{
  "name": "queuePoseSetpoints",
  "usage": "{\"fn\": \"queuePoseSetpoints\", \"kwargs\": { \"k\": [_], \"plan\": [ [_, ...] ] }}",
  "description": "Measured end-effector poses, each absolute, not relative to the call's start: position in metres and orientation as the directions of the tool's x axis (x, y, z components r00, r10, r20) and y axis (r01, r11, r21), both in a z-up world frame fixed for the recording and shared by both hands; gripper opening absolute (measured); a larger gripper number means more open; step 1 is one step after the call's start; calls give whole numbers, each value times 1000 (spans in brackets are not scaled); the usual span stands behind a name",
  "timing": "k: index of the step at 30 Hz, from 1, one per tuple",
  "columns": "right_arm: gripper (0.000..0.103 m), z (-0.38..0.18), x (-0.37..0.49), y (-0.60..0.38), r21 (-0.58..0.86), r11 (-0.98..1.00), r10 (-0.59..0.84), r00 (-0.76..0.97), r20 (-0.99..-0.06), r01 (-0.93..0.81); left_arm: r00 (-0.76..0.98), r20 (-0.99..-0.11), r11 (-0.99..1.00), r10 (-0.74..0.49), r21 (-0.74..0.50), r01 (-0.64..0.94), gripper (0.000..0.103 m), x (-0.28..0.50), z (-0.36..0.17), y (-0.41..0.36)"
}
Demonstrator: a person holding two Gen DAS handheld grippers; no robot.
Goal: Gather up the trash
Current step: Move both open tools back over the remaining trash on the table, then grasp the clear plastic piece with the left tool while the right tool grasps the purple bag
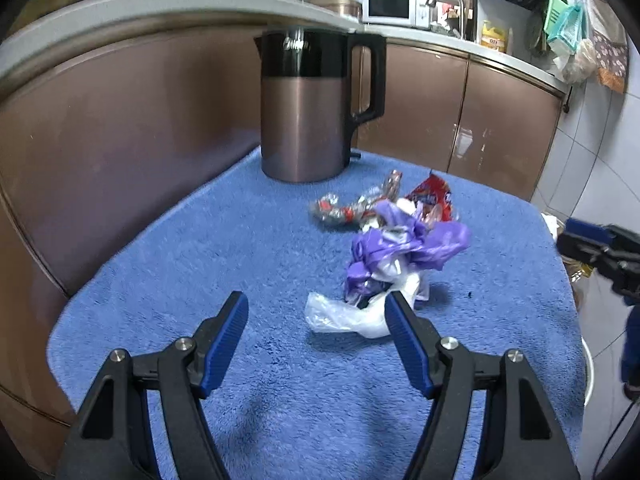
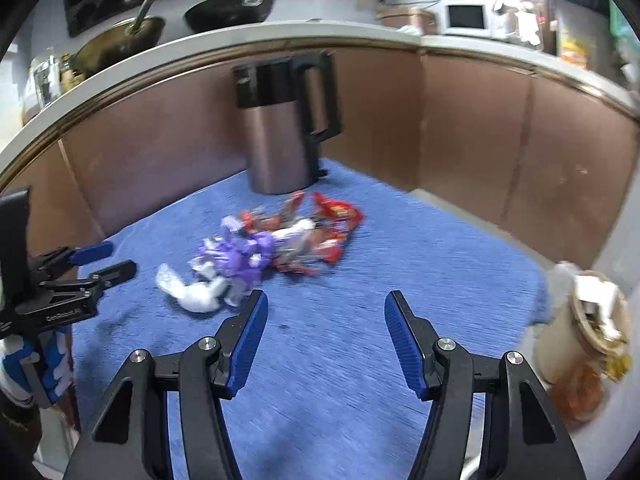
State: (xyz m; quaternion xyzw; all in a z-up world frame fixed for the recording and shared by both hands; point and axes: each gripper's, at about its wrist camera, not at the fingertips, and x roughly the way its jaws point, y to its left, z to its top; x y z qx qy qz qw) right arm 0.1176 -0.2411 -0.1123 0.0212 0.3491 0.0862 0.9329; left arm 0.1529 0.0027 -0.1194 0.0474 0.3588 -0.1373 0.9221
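**Trash still on the towel, both grippers empty**

Brown cabinet fronts (image 1: 120, 152) fill the upper half of both wrist views, under a pale countertop (image 1: 168, 4) carrying pans and a white microwave (image 1: 390, 8).

Blue towel (image 1: 240, 248) covers the work surface, lower half of both frames. Copper-and-black electric kettle (image 1: 308, 108) stands upright at the towel's far edge, upper centre, handle to the right in the left wrist view.

Tan waste bin (image 2: 592, 340), lower right of the right wrist view, sits off the towel's right edge. It already holds paper and wrappers; whether any of that came from this pile cannot be told.

Trash pile, centre-right of the left wrist frame, near the kettle but apart from it:
- crumpled purple plastic bag (image 1: 404, 252), centre of the pile;
- white plastic bag (image 1: 352, 316), at the near edge, touching the purple one;
- red snack wrapper (image 1: 434, 196), far side;
- foil wrappers (image 1: 344, 210), far left of the pile.

Left gripper (image 1: 316, 306): jaws spread wide, nothing between them, its right fingertip overlapping the white bag in the picture; contact cannot be confirmed. Right gripper (image 2: 326, 304): jaws spread wide, empty, over bare towel with the pile to its upper left.

Judgement: early stage. The whole visible pile remains to be picked up and carried to the bin.
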Motion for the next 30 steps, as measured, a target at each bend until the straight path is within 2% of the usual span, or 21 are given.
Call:
{"fn": "queuePoseSetpoints", "kwargs": {
  "k": [5,9,11,13,15,16,17,18,19,22,30],
  "plan": [
    [61,-131,153,-216,196,953,301,693,-655,-229,625,-730,941,-276,-71,332,69,176,-140,2],
    [59,-139,177,-194,242,930,366,663,-652,-276,571,-766,943,-296,-138,304,66,194,-160,4],
    [55,-145,188,-185,254,925,380,649,-659,-283,550,-778,944,-302,-161,289,56,201,-168,5],
    [43,-149,195,-181,265,922,387,639,-664,-283,517,-787,934,-337,-211,289,43,207,-175,6],
    [20,-153,200,-179,286,916,402,626,-668,-283,500,-788,926,-360,-237,293,37,209,-179,5],
    [15,-154,201,-178,294,912,410,621,-668,-286,495,-785,922,-373,-252,295,30,208,-179,5],
    [11,-154,200,-178,297,911,413,620,-667,-287,490,-782,917,-385,-264,299,23,208,-180,4],
    [11,-152,198,-180,295,911,413,624,-663,-289,482,-780,911,-400,-280,303,10,206,-180,4],
    [6,-150,195,-180,291,911,412,630,-658,-291,481,-777,908,-408,-289,302,8,205,-180,4],
    [1,-142,185,-182,280,914,406,647,-645,-294,493,-764,906,-415,-297,303,4,195,-176,6],
    [0,-102,140,-192,257,913,409,701,-584,-317,583,-703,912,-408,-280,300,3,157,-130,23]
  ]
}}
